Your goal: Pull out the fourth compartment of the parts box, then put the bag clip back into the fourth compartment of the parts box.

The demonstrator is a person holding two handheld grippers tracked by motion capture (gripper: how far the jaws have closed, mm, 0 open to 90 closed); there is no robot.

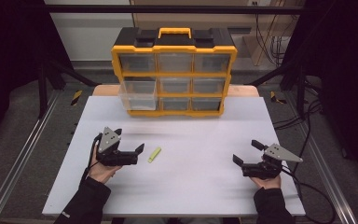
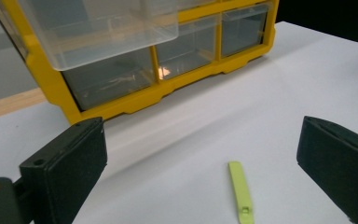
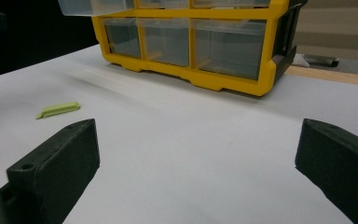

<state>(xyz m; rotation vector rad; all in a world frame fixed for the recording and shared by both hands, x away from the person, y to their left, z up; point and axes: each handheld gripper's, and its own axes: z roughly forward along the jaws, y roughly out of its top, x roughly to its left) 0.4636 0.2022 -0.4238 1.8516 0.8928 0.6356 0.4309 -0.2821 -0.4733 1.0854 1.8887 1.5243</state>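
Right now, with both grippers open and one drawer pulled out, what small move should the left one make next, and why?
Probably ease the left gripper forward and down over the green strip. Its jaws stand wide open, the strip lies flat on the table just ahead between them in the left gripper view, untouched, and it is far nearer than the right gripper. The open drawer looks like where it belongs.

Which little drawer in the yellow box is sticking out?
The left drawer of the middle row on the yellow organizer. It juts forward over the white table, while the other eight drawers sit flush in their slots.
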